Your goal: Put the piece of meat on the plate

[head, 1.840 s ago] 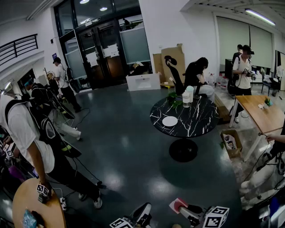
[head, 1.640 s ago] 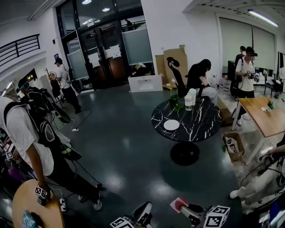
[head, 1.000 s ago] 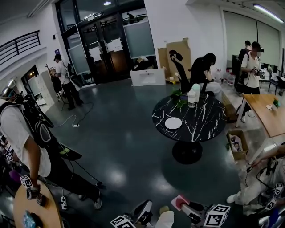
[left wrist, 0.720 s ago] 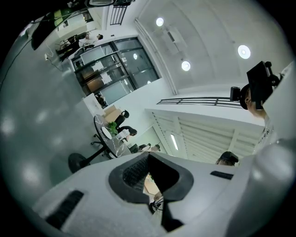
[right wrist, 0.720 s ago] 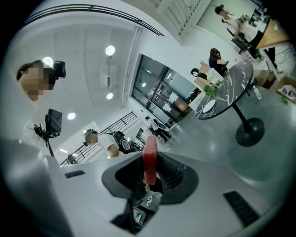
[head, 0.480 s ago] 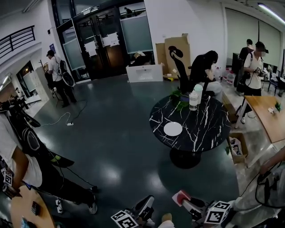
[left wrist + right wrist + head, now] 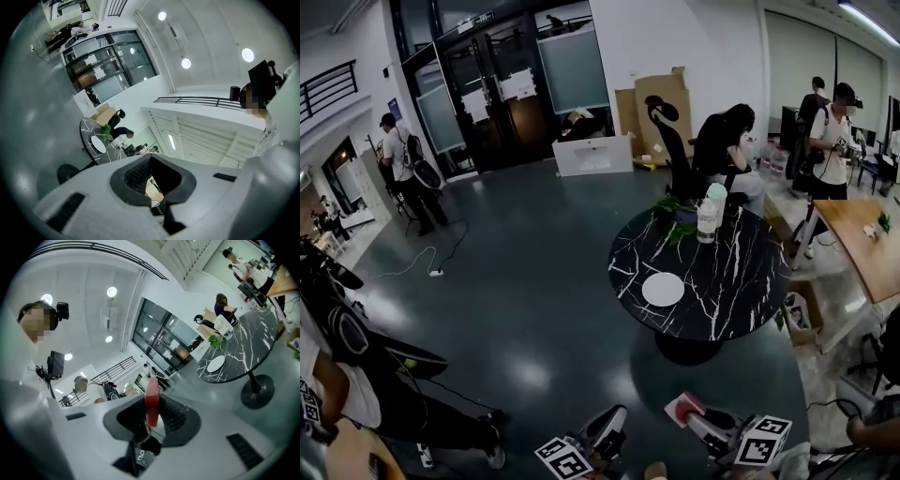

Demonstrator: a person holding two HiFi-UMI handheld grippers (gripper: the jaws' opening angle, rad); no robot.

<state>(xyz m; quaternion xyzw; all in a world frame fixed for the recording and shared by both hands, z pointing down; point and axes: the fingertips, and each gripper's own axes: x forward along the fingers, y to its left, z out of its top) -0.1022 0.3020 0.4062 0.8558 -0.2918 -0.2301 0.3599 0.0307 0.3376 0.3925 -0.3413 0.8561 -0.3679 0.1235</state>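
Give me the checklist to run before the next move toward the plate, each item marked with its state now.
1. Meat gripped: the piece of meat stands between the right tool's jaws, pads on it: ok.
2. Plate free: the plate on the table has nothing on it: ok.
3. Plate in reach: a stretch of floor lies between the person and the table: not ok.
4. Way to the table: nobody stands on it: ok.
5. Left tool: jaws slightly apart, nothing between them: ok.
6. White container: at the table's far side, apart from the plate: ok.
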